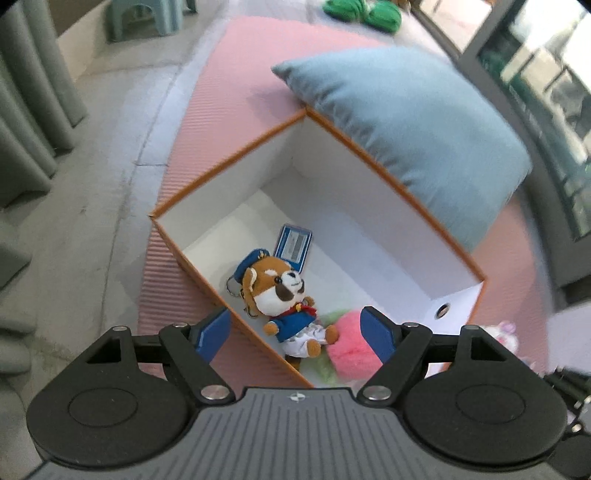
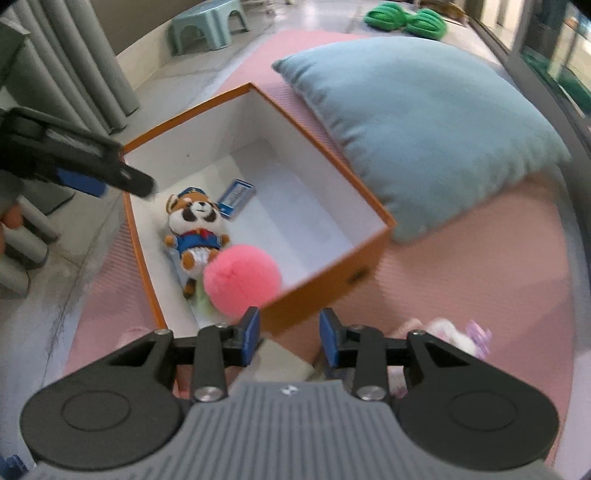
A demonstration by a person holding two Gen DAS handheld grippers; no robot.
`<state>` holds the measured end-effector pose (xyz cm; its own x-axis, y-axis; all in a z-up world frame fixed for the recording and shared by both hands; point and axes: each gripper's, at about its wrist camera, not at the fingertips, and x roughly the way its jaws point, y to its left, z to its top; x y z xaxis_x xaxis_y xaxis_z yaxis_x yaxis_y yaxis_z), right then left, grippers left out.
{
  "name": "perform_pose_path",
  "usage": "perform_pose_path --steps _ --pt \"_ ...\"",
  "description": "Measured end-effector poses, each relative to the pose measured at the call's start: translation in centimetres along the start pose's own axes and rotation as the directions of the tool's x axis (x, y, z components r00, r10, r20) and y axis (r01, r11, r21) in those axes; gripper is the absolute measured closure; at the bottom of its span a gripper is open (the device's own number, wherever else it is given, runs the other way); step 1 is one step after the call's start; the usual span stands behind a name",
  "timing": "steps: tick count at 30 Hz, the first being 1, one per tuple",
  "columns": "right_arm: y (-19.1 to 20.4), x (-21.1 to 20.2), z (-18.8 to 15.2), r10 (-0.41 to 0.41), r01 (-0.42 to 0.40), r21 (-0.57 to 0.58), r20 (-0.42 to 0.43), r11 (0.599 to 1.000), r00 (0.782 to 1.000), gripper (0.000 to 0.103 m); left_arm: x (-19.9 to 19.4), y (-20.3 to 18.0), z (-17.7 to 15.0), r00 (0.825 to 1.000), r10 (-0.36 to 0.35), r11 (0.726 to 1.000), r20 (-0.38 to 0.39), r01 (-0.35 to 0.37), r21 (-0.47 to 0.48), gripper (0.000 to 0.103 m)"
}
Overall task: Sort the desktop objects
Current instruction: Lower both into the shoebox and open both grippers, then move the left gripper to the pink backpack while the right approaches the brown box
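Observation:
An orange box [image 1: 229, 158] with a white inside stands on a pink mat; it also shows in the right wrist view [image 2: 325, 280]. In it lie a red-panda plush in a blue uniform [image 1: 284, 295] [image 2: 195, 225], a pink plush peach [image 1: 347, 347] [image 2: 242, 273] and a small blue card box [image 1: 293, 245] [image 2: 236, 197]. My left gripper [image 1: 295, 334] is open and empty above the box's near left wall. My right gripper [image 2: 290, 334] is open and empty just outside the box's near corner. The left gripper also shows at the left of the right wrist view [image 2: 110, 177].
A big light-blue pillow [image 1: 406, 129] [image 2: 424, 122] leans against the box's far right side. A white and pink plush [image 2: 454, 336] lies on the pink mat [image 2: 480, 266] right of my right gripper. A green stool [image 2: 207, 26], green coils [image 2: 406, 18] and grey curtains [image 1: 33, 92] stand farther off.

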<state>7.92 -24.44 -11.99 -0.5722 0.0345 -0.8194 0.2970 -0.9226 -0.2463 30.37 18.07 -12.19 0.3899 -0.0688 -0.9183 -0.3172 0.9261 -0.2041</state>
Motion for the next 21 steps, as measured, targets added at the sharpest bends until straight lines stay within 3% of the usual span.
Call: perform_pose_path --steps 12,21 --pt "0.0 -7.7 -3.8 -0.043 0.043 0.047 0.005 0.998 0.999 0.053 -8.7 0.9 -2.2 0.996 -0.026 1.0 0.09 0.027 -0.008 0.012" --pt "-1.8 -12.4 -7.9 -0.102 0.102 0.092 -0.004 0.991 0.995 0.048 -9.0 1.8 -6.9 0.998 -0.029 0.998 0.055 0.031 -0.049 0.012"
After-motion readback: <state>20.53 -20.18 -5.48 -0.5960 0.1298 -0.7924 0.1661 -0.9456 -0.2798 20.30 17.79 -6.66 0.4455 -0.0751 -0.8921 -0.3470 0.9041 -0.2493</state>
